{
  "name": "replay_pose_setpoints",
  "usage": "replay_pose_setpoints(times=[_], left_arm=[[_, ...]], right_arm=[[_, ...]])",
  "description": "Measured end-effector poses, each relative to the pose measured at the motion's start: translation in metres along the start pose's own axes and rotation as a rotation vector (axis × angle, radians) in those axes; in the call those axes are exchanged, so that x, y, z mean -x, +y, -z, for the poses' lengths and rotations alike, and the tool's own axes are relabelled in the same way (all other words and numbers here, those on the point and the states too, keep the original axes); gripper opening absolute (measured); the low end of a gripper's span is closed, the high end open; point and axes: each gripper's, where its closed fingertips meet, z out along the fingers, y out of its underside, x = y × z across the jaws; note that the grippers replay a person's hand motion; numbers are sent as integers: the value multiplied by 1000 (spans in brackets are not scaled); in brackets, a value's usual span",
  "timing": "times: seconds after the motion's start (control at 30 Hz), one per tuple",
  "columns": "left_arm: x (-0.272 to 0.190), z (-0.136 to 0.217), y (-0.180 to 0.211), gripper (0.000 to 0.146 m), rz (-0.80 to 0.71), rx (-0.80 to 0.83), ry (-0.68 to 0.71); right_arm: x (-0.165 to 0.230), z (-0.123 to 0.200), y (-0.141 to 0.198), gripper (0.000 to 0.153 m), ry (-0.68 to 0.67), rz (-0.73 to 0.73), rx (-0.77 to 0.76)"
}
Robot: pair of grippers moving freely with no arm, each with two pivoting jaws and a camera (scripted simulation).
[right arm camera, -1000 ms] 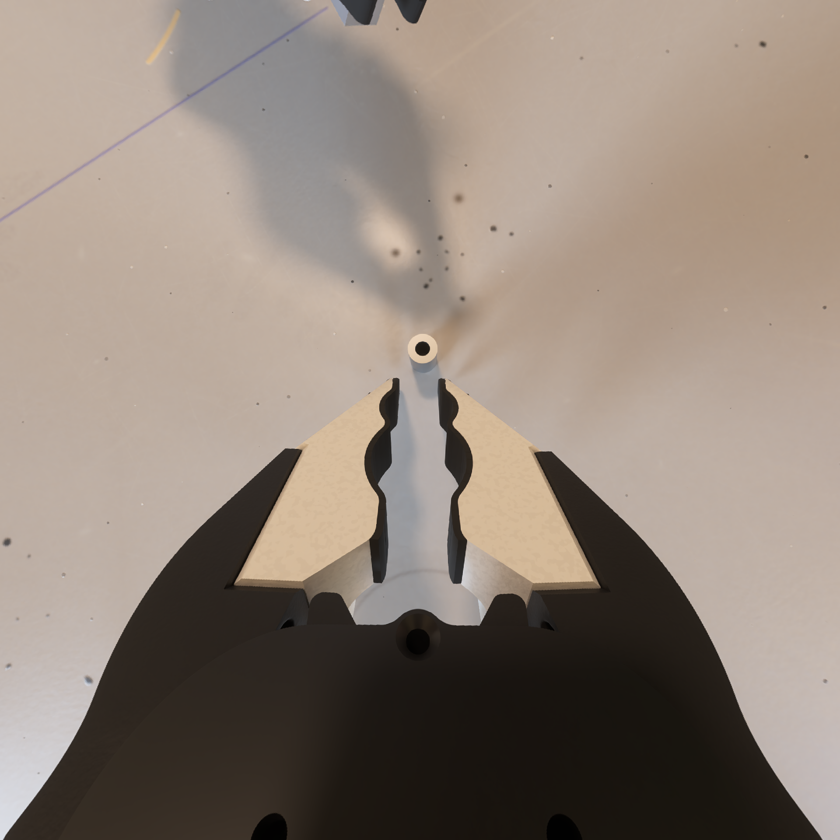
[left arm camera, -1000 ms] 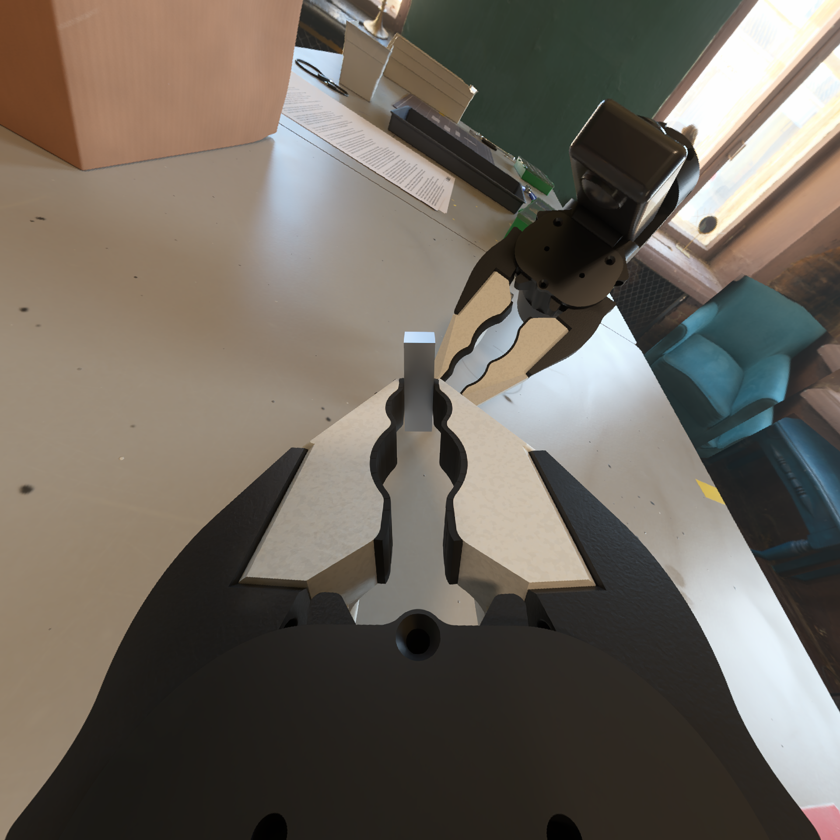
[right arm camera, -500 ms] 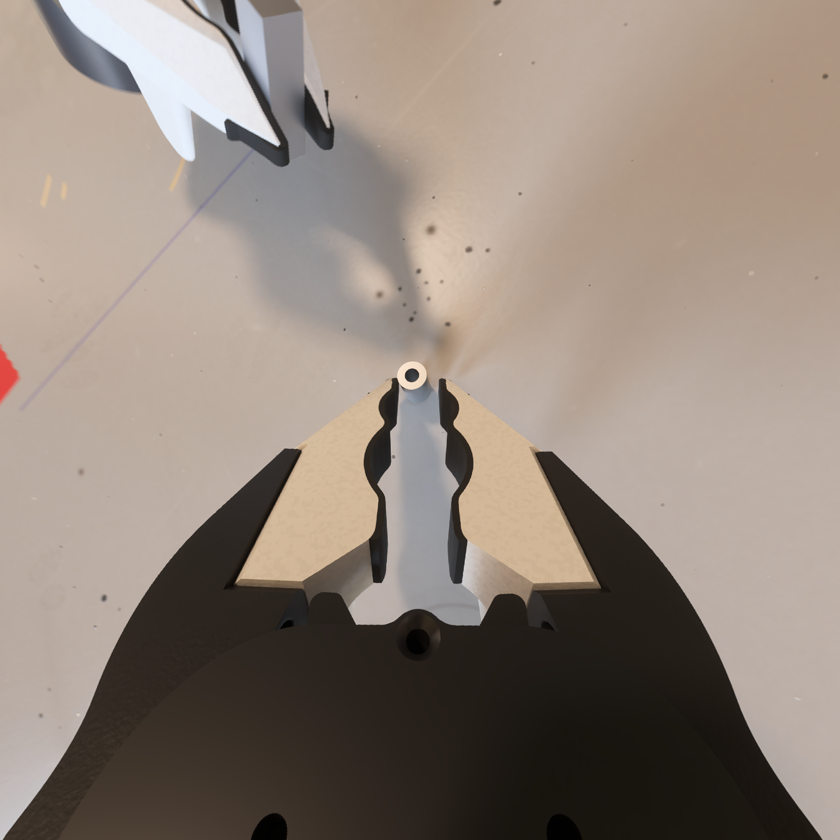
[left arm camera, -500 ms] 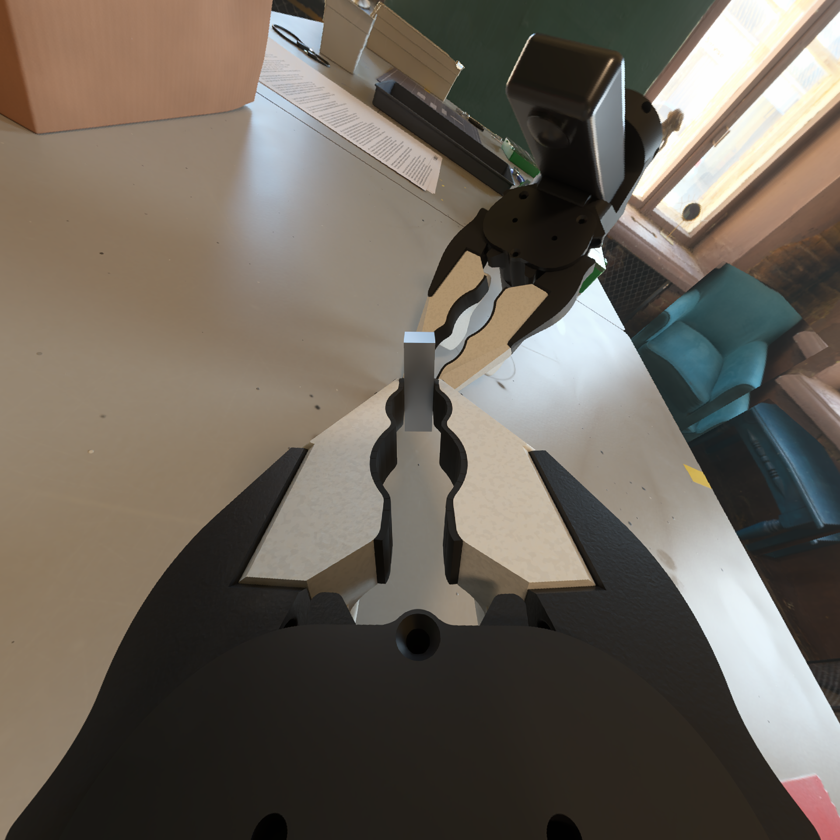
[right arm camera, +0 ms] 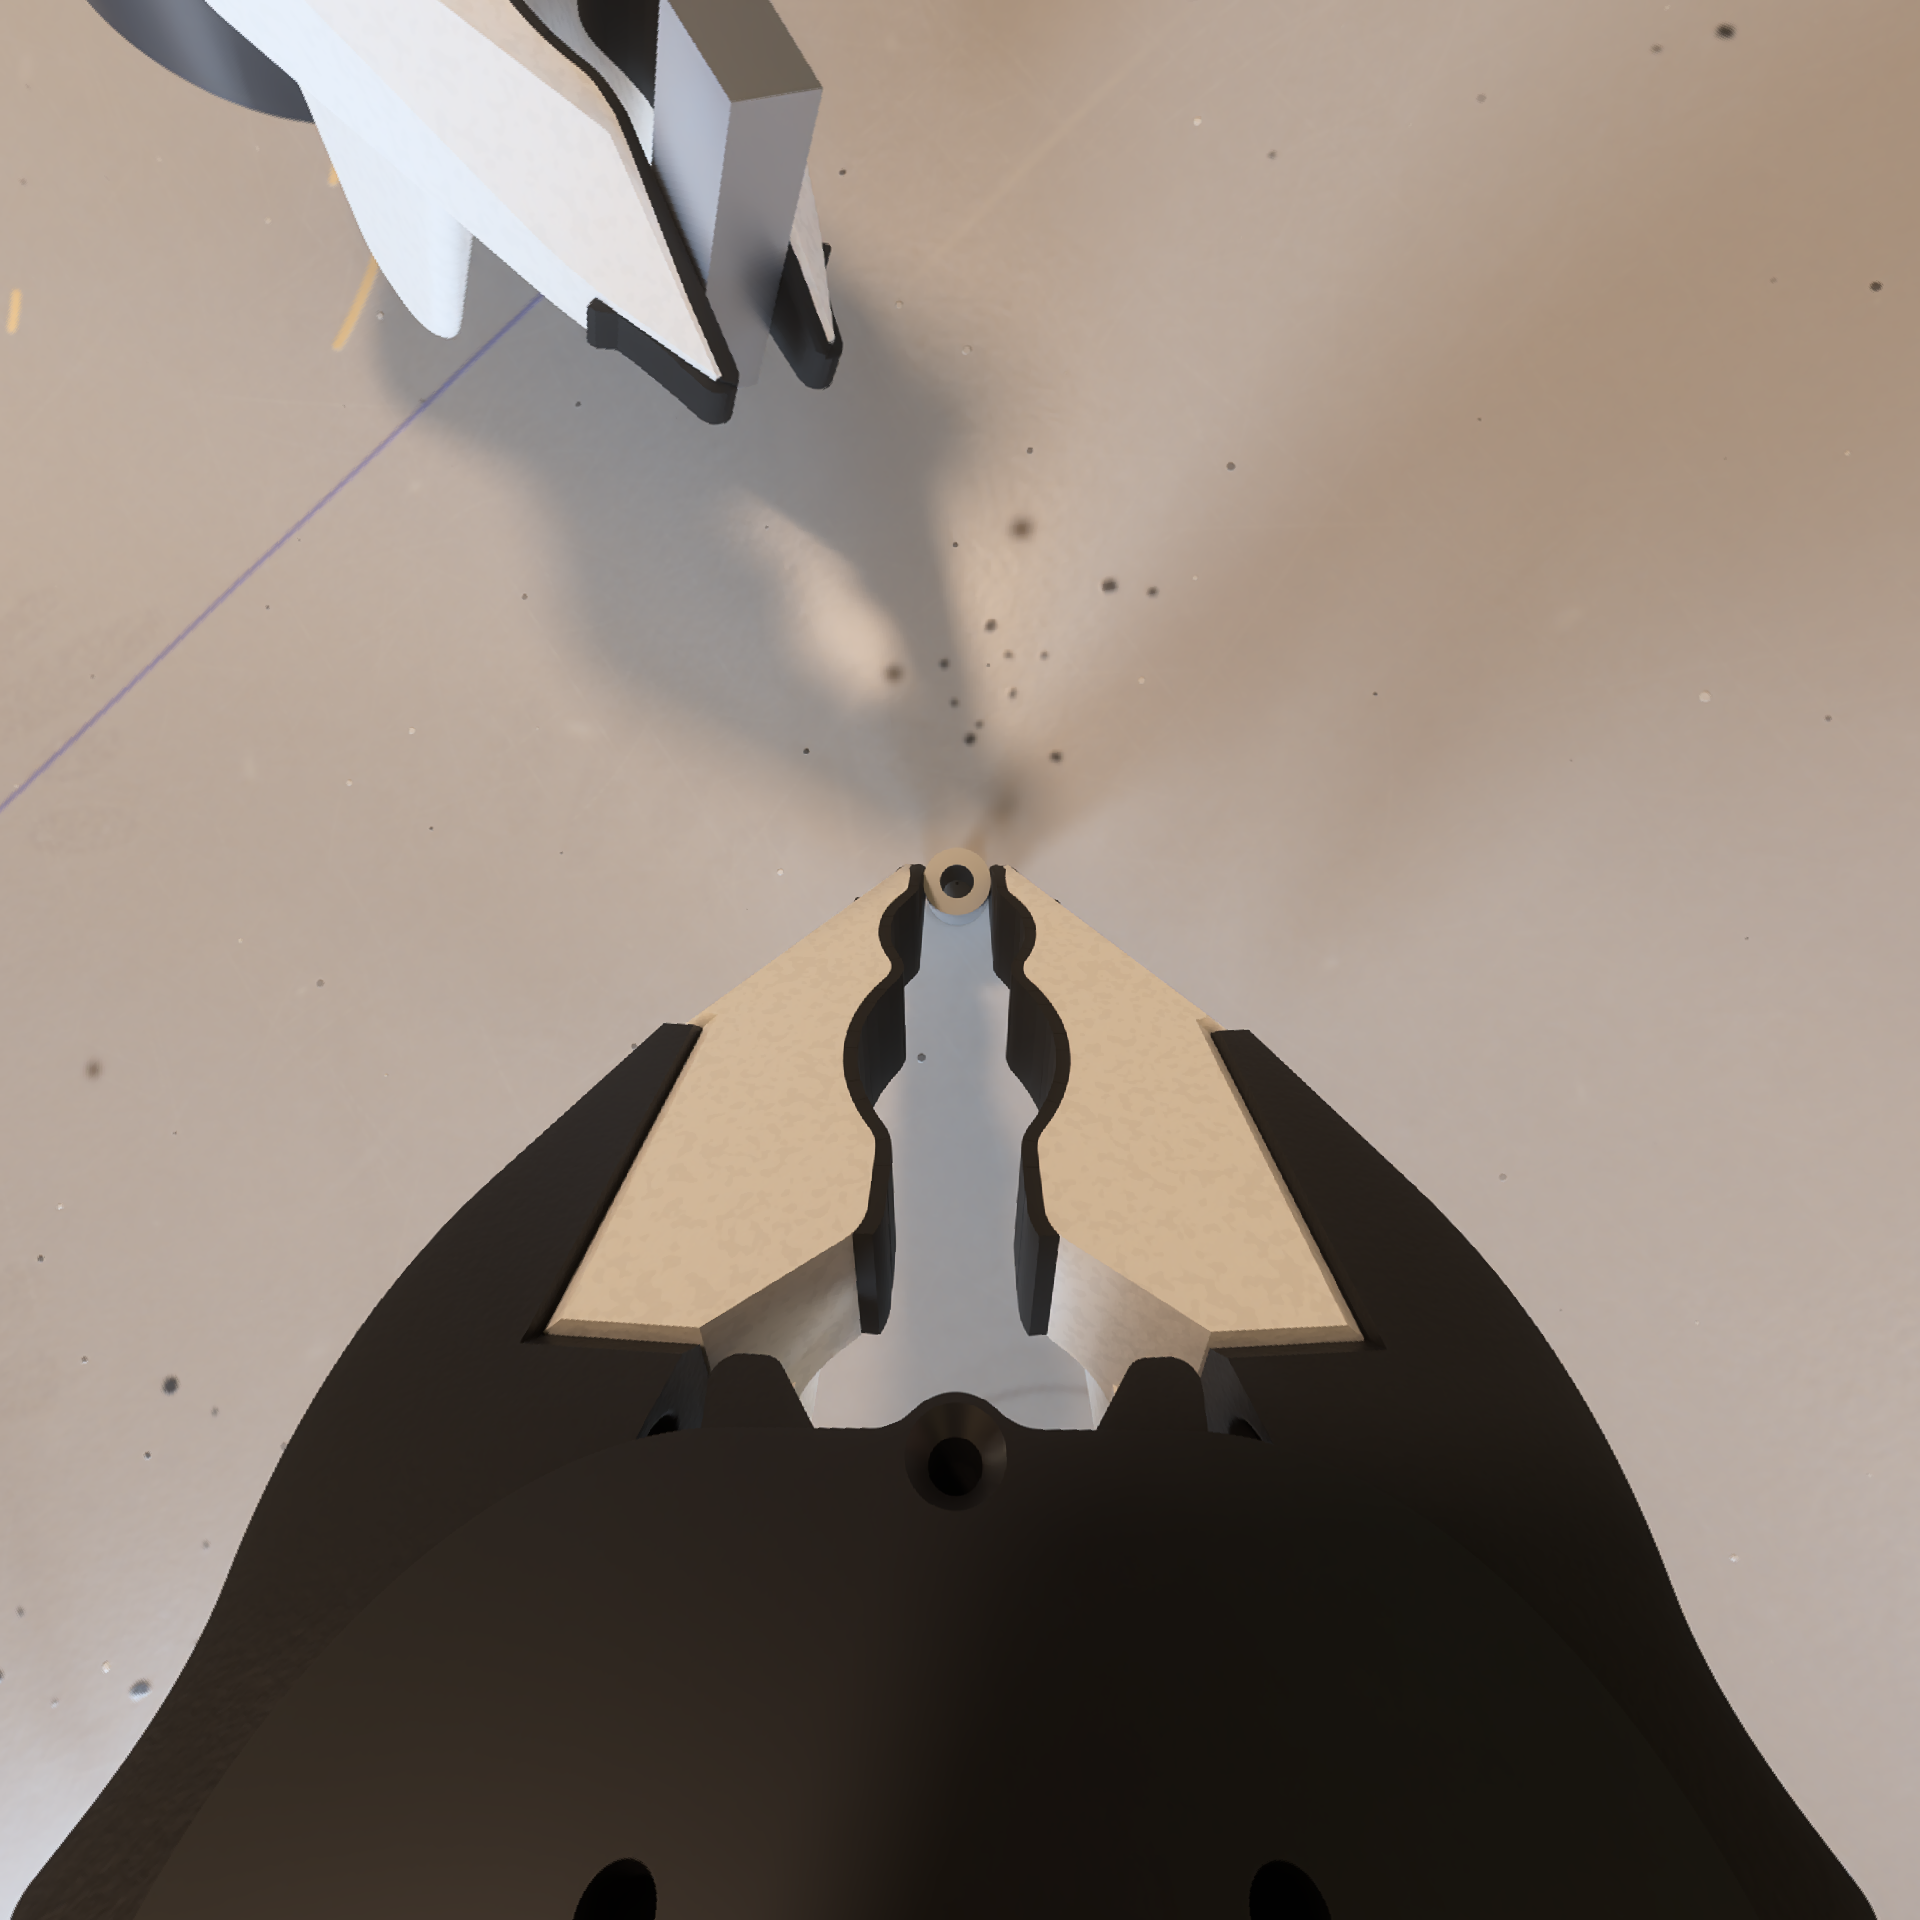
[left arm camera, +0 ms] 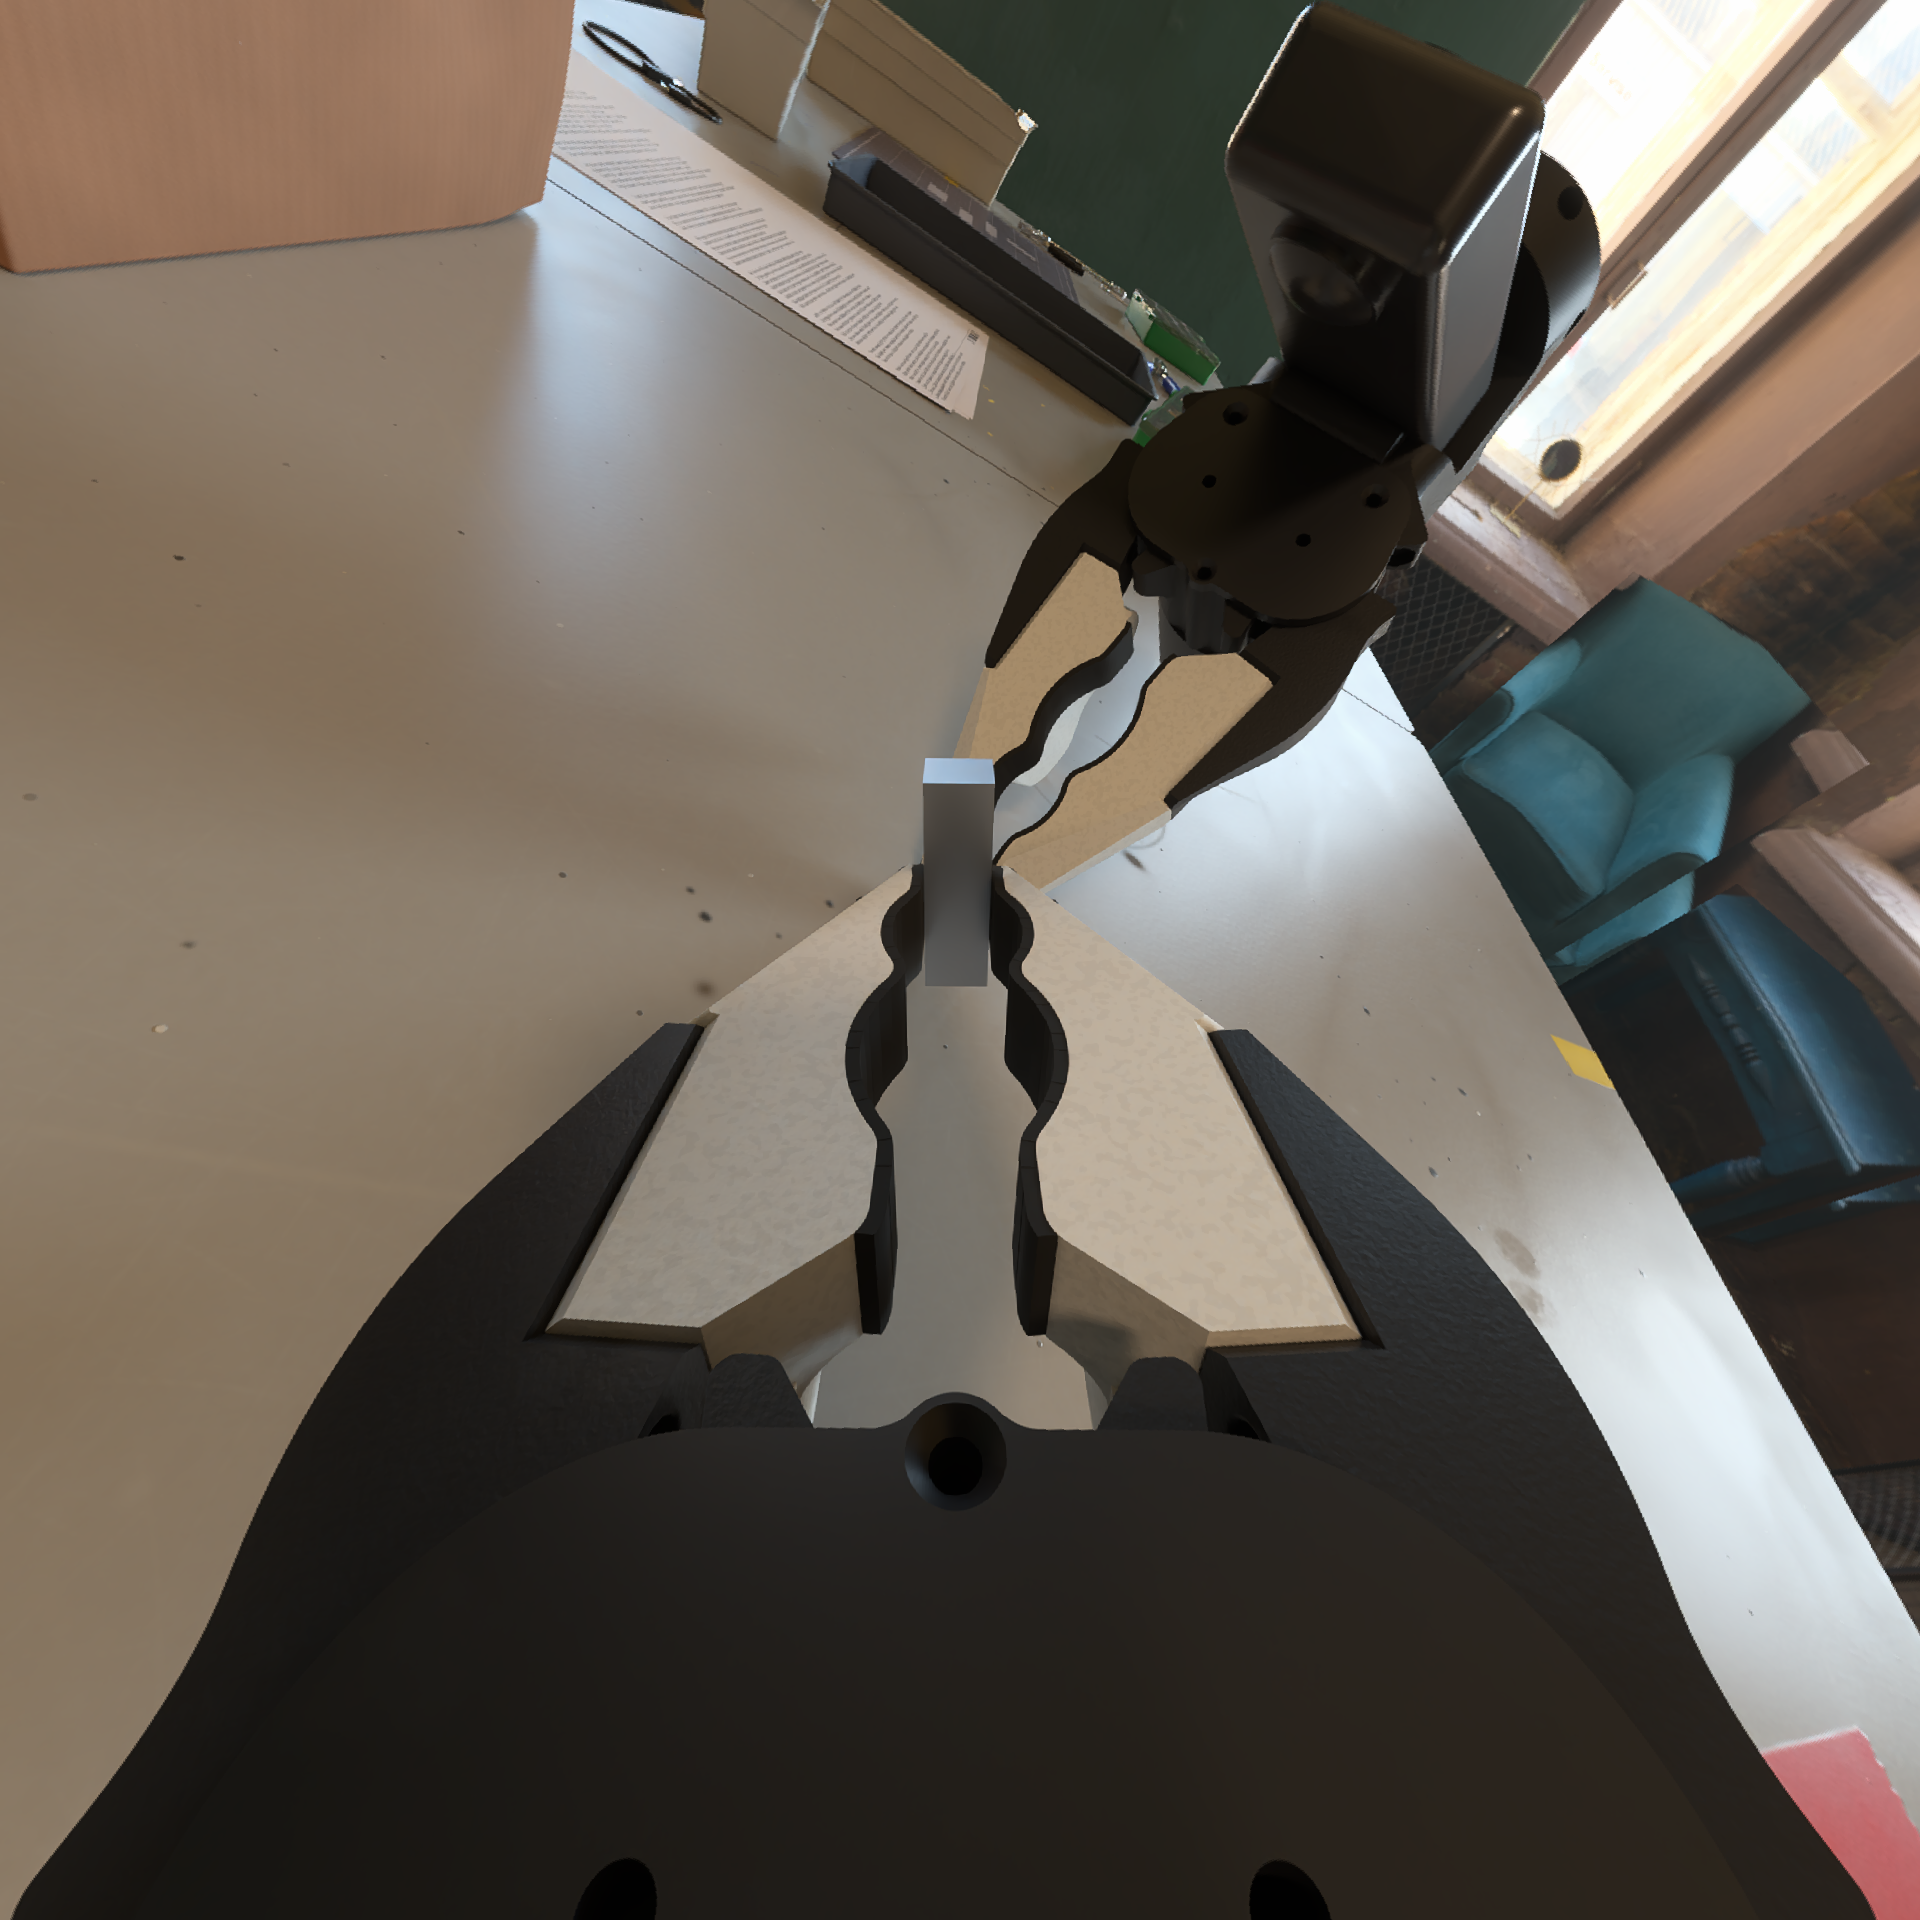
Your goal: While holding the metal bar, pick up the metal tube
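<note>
**Ana:** Since a second ago the metal tube (right arm camera: 956,885) has slid back from ahead of the right gripper (right arm camera: 956,883) to sit right between its tips, and the left gripper (right arm camera: 764,390), barely showing at the top edge then, now reaches well into the right wrist view.

**Ben:** Is the tube clamped, then?

**Ana:** I'd say so. The right fingertips (right arm camera: 1006,894) press on both sides of it and only its ringed end shows, facing the camera, so it runs straight away from the lens toward the table (right arm camera: 1455,727). Whether its far end touches the table I cannot tell.

**Ben:** And the metal bar (left arm camera: 956,883)?

**Ana:** Gripped by the left gripper (left arm camera: 956,883), closed on its flat sides near the tips, with the bar's square end sticking up past them. Flat faces give the pads a firm seat, so the bar can probably ride along while the other gripper works.

**Ben:** How do they stand relative to the bar?

**Ana:** From the left wrist view, the right gripper (left arm camera: 1023,831) is just beyond the bar and slightly to its right, pointing steeply down at the table, camera block uppermost. The left one leans forward over the table more shallowly. A cardboard box (left arm camera: 260,114) and a printed sheet (left arm camera: 769,249) lie far beyond the bar, well clear.

**Ben:** So what's left?

**Ana:** Judging by this, lifting the tube clear without the two grippers knocking together.
</note>
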Motion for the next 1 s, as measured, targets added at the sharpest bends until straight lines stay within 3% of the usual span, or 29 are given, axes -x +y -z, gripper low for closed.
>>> replay_pose_setpoints(times=[0.13,0.37,0.53,0.67,1.0], left_arm=[[1,2,-2,11,8,-13,-2],[4,6,-4,11,14,-22,-8],[2,4,-3,11,16,-24,2],[-2,-1,-2,11,16,-13,17],[-15,-14,-8,11,-35,7,62]], right_arm=[[-2,-2,-4,12,56,88,10],[-18,13,4,12,284,367,60],[-38,33,17,12,563,716,175],[-41,36,28,12,704,913,222],[-29,42,34,12,862,1125,229]])
